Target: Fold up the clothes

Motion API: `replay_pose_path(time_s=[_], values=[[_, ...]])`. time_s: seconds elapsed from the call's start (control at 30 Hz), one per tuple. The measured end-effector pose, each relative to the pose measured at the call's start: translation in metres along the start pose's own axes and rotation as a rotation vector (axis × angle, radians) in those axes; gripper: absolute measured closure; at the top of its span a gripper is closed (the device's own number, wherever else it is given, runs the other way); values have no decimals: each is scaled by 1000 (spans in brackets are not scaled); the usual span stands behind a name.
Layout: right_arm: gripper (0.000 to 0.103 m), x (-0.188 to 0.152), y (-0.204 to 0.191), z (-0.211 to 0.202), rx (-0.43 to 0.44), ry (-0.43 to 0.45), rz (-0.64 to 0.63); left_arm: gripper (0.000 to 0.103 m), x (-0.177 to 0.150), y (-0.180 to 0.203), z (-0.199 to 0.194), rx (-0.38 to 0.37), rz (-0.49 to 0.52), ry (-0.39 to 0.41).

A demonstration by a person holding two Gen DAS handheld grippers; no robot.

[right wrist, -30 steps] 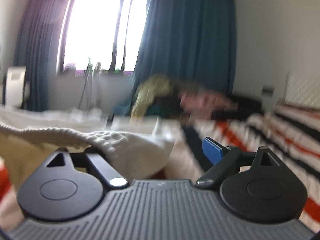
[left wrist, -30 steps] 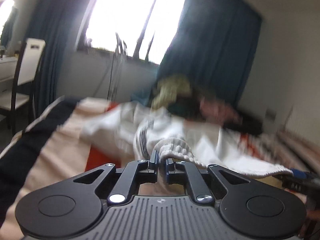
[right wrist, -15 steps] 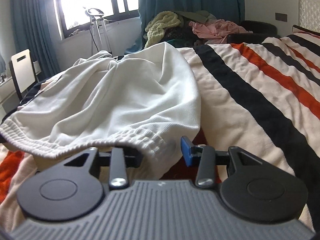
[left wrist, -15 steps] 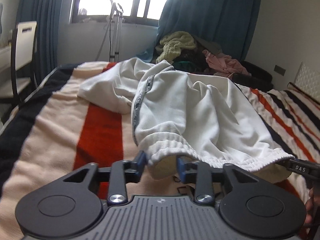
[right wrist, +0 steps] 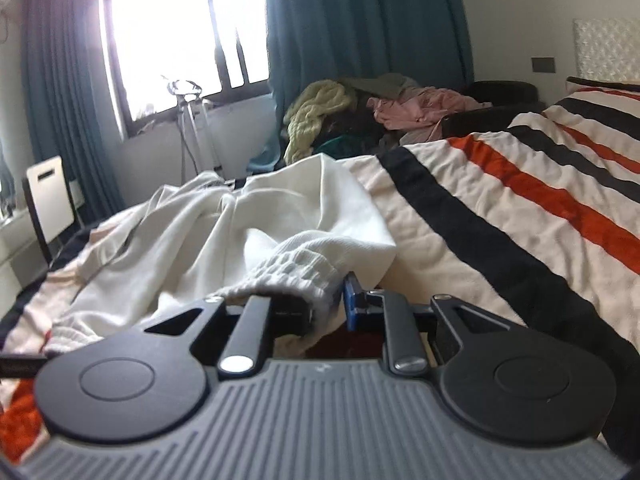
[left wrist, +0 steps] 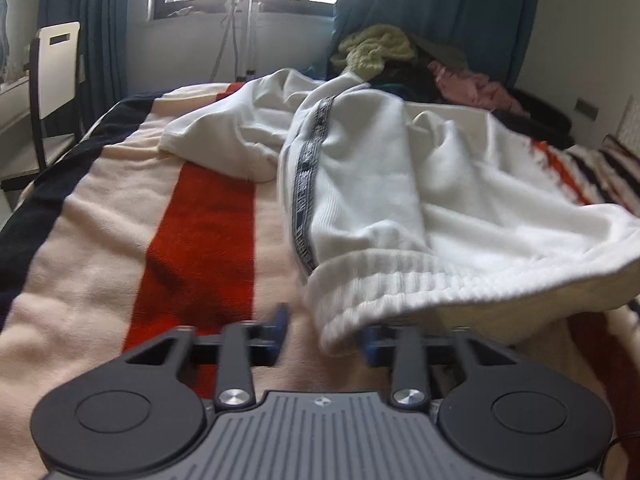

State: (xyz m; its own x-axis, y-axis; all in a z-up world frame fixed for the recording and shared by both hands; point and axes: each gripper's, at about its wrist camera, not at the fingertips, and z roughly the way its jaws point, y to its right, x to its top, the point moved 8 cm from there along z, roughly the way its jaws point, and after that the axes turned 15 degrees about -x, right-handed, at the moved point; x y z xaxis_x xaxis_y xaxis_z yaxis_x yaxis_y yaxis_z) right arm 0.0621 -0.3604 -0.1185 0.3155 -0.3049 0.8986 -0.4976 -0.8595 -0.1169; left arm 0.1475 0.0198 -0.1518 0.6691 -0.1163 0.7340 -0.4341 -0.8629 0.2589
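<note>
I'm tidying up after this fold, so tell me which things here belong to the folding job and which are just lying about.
Part of the job:
white garment, its ribbed hem between the open jaws
left gripper
right gripper
striped blanket it lies on

Just lying about:
clothes pile by the curtain
chair
metal stand at the window

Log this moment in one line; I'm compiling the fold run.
step: waistband released | left tool: open | right tool: open, waistband between fingers | white shorts: crumpled on striped blanket | fold: not begun

White garment (left wrist: 400,184) on seemingly cream, orange-black-striped blanket (left wrist: 120,248).
</note>
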Motion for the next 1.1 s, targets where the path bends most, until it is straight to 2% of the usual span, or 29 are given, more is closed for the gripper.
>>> replay_pose_path(time_s=[0.1,0.3,0.43,0.57,0.63,0.73,0.87,0.9,0.93,0.97,1.0,1.03,1.1], values=[[83,-3,-2,1,6,-25,-14,94,8,-5,-12,19,-1,46],[83,-8,-16,-2,74,-62,-36,95,43,-15,-57,47,6,225],[82,-25,-32,1,141,-151,-69,95,42,-33,-58,77,-21,200],[79,-53,-42,11,138,-280,-140,95,25,-42,-48,89,-21,109],[78,-61,-42,15,129,-320,-163,95,16,-47,-43,95,-21,63],[76,-59,-38,13,139,-341,-134,92,4,-53,-36,103,-21,-5],[71,-65,-30,7,167,-423,-84,84,-3,-57,-51,86,-104,-32],[69,-68,-27,5,189,-462,-54,76,-6,-58,-56,73,-136,-40],[64,-71,-24,2,207,-493,-21,71,-8,-59,-61,61,-167,-47],[47,-72,-21,1,222,-517,13,61,-9,-60,-67,56,-188,-48],[31,-72,-18,-2,236,-534,54,57,-10,-60,-74,42,-213,-40],[27,-71,-17,-5,252,-541,91,50,-12,-61,-82,27,-239,-31],[26,-66,-15,-9,304,-556,170,32,-13,-60,-96,-45,-302,-3]])
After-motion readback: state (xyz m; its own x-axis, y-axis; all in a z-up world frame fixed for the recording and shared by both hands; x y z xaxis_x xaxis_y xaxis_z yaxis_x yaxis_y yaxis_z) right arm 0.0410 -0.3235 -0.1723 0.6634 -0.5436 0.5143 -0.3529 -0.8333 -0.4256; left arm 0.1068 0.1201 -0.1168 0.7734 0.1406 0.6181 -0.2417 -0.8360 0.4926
